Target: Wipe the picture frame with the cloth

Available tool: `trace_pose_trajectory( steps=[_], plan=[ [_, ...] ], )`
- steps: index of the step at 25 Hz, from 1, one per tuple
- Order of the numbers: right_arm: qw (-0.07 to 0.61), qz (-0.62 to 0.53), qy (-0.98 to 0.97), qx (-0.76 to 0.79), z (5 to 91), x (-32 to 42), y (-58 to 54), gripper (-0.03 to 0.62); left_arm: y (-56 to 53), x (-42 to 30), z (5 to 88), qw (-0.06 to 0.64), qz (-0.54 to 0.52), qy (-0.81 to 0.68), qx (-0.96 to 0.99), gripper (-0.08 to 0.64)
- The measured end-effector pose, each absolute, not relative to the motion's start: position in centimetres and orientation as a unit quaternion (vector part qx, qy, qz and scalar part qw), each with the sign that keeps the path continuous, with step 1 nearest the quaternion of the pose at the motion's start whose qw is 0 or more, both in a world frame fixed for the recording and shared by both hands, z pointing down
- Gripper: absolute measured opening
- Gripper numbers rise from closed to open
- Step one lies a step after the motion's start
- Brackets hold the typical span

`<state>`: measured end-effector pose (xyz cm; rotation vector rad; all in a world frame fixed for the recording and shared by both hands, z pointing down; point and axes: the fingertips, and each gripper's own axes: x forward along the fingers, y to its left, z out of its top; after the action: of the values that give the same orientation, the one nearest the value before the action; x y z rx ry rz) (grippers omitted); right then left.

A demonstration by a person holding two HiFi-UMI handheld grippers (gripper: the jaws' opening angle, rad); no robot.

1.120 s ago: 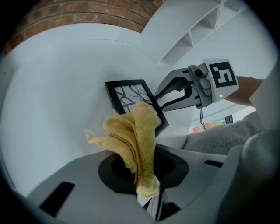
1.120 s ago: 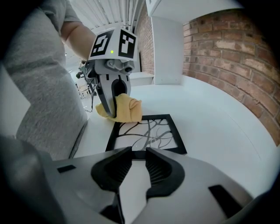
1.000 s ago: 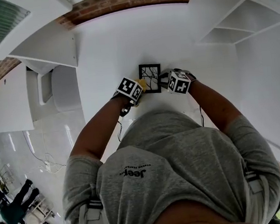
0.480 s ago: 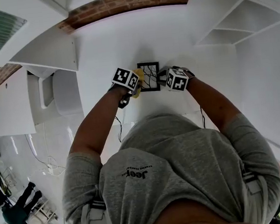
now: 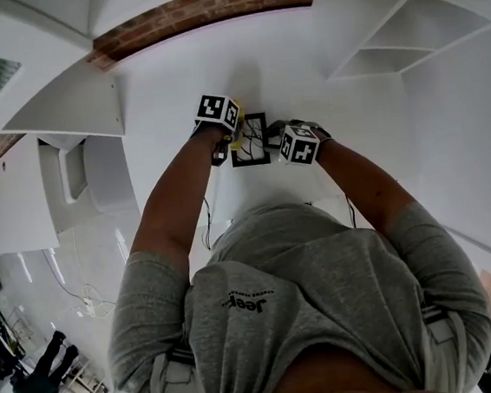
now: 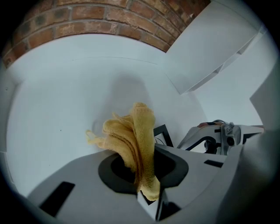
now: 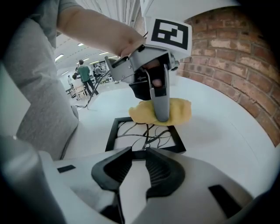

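A black picture frame (image 5: 252, 143) with a branch drawing lies flat on the white table (image 5: 319, 61). My left gripper (image 5: 231, 136) is shut on a folded yellow cloth (image 5: 241, 138). The cloth (image 7: 162, 112) presses on the frame (image 7: 144, 136) along the edge farthest from my right gripper, under the left gripper (image 7: 158, 94). In the left gripper view the cloth (image 6: 133, 138) hides most of the frame (image 6: 163, 132). My right gripper (image 5: 277, 136) sits at the frame's right side. Its jaws (image 7: 139, 153) are closed on the near edge.
A brick wall (image 5: 208, 5) runs behind the table. White shelves (image 5: 403, 35) stand at the right and a white cabinet (image 5: 36, 109) at the left. A thin cable (image 5: 206, 217) hangs below my left arm. People stand far off (image 7: 83, 70).
My left gripper has carried the cloth away from my body along the frame's left side, from its near corner toward the far one. The right gripper stays at the frame's right edge.
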<state>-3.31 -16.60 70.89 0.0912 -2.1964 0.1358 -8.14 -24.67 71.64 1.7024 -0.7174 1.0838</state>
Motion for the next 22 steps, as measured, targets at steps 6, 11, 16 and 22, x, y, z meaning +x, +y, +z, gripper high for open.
trace_pose_trajectory(
  steps=[6, 11, 16, 22],
  plan=[
    [0.447, 0.059, -0.891, 0.042, 70.9, -3.3, -16.7, 0.106, -24.2, -7.8, 72.0, 0.476, 0.462, -0.289, 0.691, 0.086],
    [0.448, 0.060, -0.891, 0.043, 71.0, -3.2, -16.6, 0.106, -21.8, -7.5, 72.1, 0.458, 0.490, -0.272, 0.690, 0.086],
    [0.449, 0.060, -0.890, 0.047, 70.9, -3.1, -16.7, 0.104, -18.7, -7.4, 72.0, 0.455, 0.502, -0.256, 0.689, 0.086],
    [0.452, 0.059, -0.889, 0.045, 71.0, -3.2, -16.6, 0.104, -15.1, -7.6, 72.1, 0.463, 0.505, -0.242, 0.688, 0.086]
  ],
)
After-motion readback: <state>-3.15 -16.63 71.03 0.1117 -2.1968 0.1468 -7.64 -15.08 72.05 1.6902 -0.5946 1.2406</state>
